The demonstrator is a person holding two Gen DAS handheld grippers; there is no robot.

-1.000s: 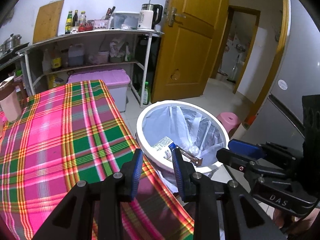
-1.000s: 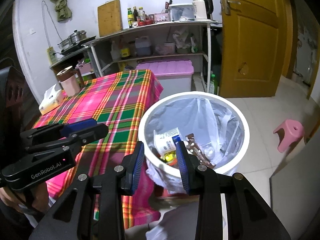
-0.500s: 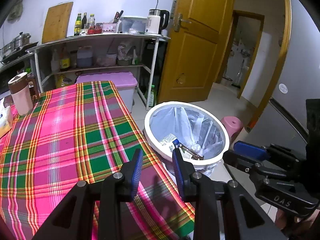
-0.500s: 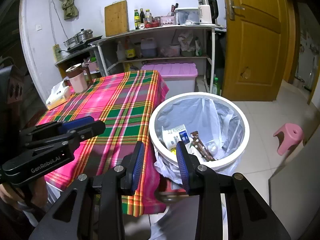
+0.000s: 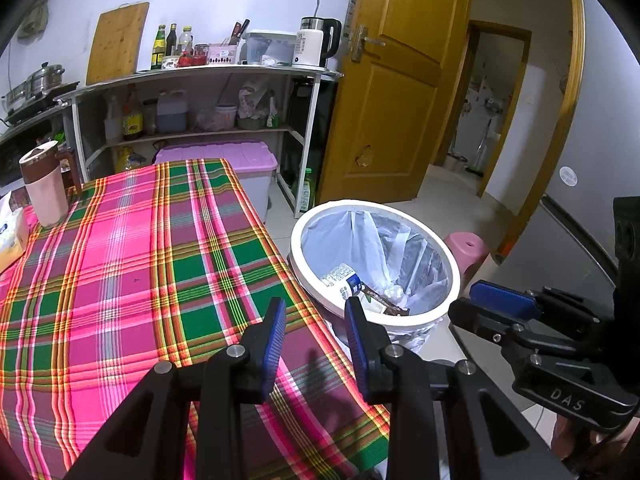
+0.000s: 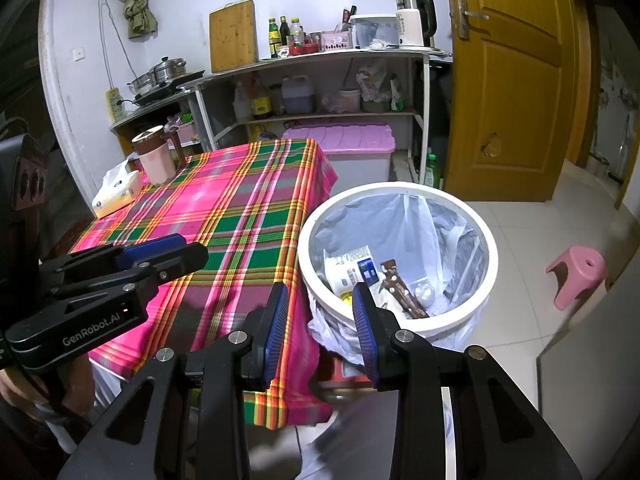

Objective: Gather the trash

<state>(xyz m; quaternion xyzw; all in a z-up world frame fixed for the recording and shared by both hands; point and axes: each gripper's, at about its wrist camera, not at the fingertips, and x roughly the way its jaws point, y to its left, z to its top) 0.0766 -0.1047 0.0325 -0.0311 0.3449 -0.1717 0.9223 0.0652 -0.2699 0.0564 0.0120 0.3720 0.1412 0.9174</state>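
Observation:
A white-rimmed trash bin [image 5: 360,203] [image 6: 400,188] with a clear plastic liner stands on the floor beside the plaid-covered table [image 5: 140,260] [image 6: 240,208]. Inside lie a white carton with a blue label [image 5: 340,276] [image 6: 348,268], a brown wrapper [image 5: 384,304] [image 6: 400,288] and other scraps. My left gripper [image 5: 314,312] hovers over the table's near corner, open and empty. My right gripper [image 6: 320,296] is open and empty too, hanging in front of the bin's near rim. Each gripper also shows at the side of the other's view: the right gripper [image 5: 496,304], the left gripper [image 6: 168,248].
A pink jug [image 5: 42,184] [image 6: 156,156] and a tissue box [image 5: 10,240] [image 6: 116,192] sit at the table's far left. A purple-lidded storage box [image 5: 224,156], a loaded shelf unit and a yellow door [image 5: 392,100] stand behind. A pink stool [image 6: 576,276] is right of the bin.
Both grippers drew back from the bin early in the second, so it looks smaller and farther off. Over the last half second nothing moved. Both jaws kept the same gap.

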